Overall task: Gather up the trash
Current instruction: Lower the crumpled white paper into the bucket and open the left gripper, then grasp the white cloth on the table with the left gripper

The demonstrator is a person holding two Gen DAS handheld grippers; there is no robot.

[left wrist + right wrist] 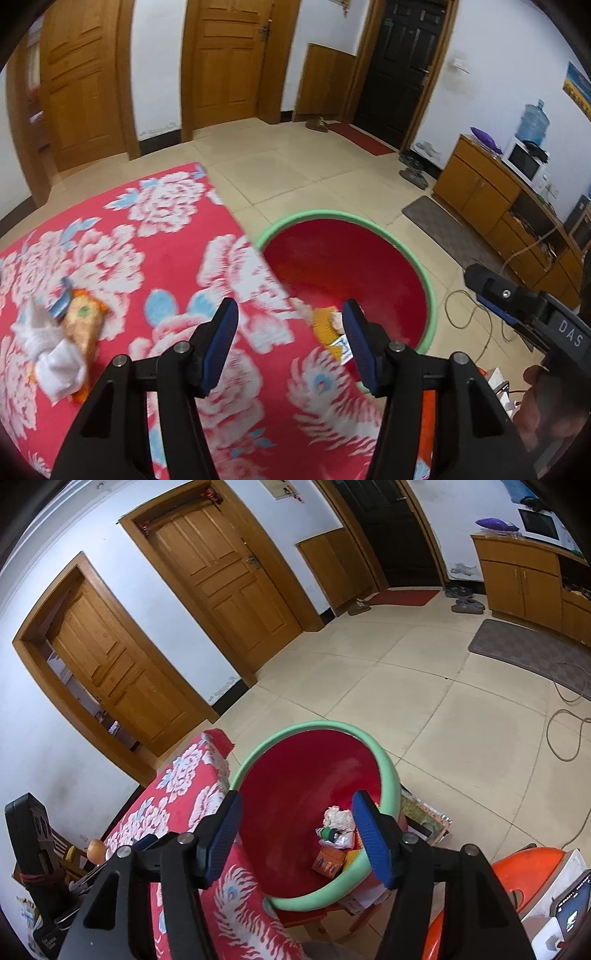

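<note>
Both grippers stand with their jaws parted and nothing clamped. From the left wrist, the left gripper (291, 347) hangs over the right edge of the table (122, 258) with the red flowered cloth, and an orange wrapper (327, 326) with a bit of tissue shows blurred just beside its right finger, at the near rim of the basin (430, 291) (touching the pad or not, I cannot tell). Only this view shows more trash on the cloth near the table's left edge: white tissue (55, 354) and a golden snack bag (85, 325). The right gripper (299, 834) hovers over the basin, and its view alone shows the trash already inside: crumpled paper (338, 818) and an orange packet (328, 860).
</note>
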